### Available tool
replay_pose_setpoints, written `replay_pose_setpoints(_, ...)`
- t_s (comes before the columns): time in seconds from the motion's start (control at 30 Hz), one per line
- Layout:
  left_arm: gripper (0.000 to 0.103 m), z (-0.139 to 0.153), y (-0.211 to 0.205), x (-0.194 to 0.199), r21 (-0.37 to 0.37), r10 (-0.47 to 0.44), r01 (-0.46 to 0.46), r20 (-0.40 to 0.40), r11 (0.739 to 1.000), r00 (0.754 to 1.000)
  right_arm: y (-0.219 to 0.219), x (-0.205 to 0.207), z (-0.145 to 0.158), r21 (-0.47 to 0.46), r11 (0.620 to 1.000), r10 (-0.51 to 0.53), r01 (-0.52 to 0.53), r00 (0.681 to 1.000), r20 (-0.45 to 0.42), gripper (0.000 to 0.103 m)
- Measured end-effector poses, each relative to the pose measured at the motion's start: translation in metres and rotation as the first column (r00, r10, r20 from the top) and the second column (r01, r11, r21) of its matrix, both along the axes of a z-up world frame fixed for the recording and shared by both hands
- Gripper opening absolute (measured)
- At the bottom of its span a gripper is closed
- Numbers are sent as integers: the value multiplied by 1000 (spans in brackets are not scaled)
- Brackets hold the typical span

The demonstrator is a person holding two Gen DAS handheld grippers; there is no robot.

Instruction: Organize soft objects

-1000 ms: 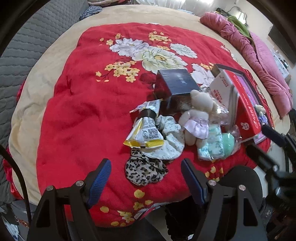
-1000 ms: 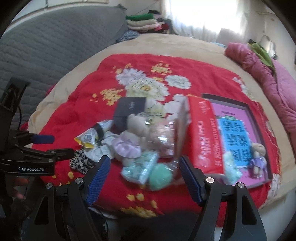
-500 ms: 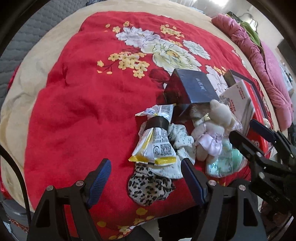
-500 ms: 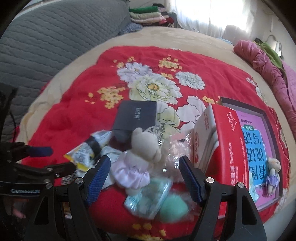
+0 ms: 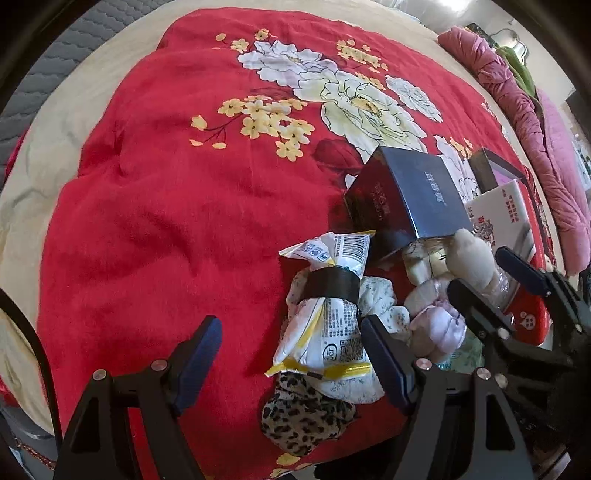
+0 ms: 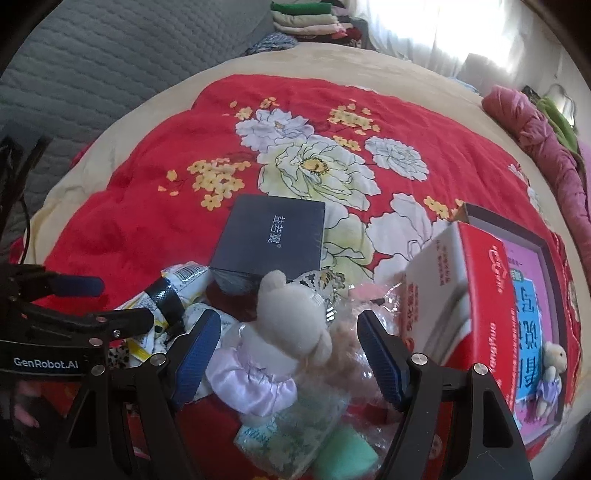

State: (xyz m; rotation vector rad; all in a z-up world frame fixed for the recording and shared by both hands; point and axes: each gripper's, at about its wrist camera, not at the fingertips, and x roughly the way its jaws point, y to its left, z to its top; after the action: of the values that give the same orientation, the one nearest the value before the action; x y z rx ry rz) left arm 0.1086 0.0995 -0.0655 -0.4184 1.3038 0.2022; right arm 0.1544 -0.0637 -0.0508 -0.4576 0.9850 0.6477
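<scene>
Then my right claw (image 6: 288, 354) hung spread wide over the plush bear (image 6: 288, 317), its blue pads either side of it without touching. My left claw (image 5: 291, 358) gaped too, above the taped snack packet (image 5: 325, 314) and leopard-print cloth (image 5: 303, 413), all heaped beside the dark box (image 6: 273, 236) on the red blanket (image 5: 166, 203).

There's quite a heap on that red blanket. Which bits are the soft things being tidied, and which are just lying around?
Part of the job:
teddy bear in pink dress
leopard-print cloth
floral white cloth
mint green soft item

Just lying about:
dark box
red box
taped snack packet
folded clothes pile
</scene>
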Motion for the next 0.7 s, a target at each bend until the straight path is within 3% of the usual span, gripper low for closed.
replay_pose_setpoints(0.03, 77, -2, 0, 1, -5, 1, -1, -1, 1000, 1000, 1, 2, -2, -4, 1000, -2, 2, 1000, -3, 77)
replay_pose_setpoints(0.1, 77, -3, -1, 4, 1, -3, 3, -4, 1000, 1000, 2, 5, -7, 1, 1000, -5, 5, 1000, -10, 59)
replay_pose_setpoints(0.17, 77, -6, -2, 7, 2, -4, 4, -11, 1000, 1000, 4, 8, -11, -3, 1000, -12, 12, 1000, -21, 47)
replay_pose_setpoints(0.4, 76, -15, -2, 19, -50, 6, -6, -13, 999, 1000, -6, 8, 0, 59, 998, -30, 31, 999, -15, 45)
replay_pose_setpoints(0.5, 61, -19, -1, 24, -104, 5, -5, -4, 995, 1000, -13, 7, 8, 86, 995, -41, 42, 999, -17, 45)
replay_pose_setpoints(0.57, 44, -23, -2, 27, -126, -2, 1, -5, 992, 1000, -17, 6, 13, 102, 993, -51, 53, 998, -22, 45)
replay_pose_setpoints(0.7, 40, -30, -4, 31, -163, -6, 5, -8, 987, 1000, -24, 4, 23, 135, 989, -63, 66, 998, -26, 45)
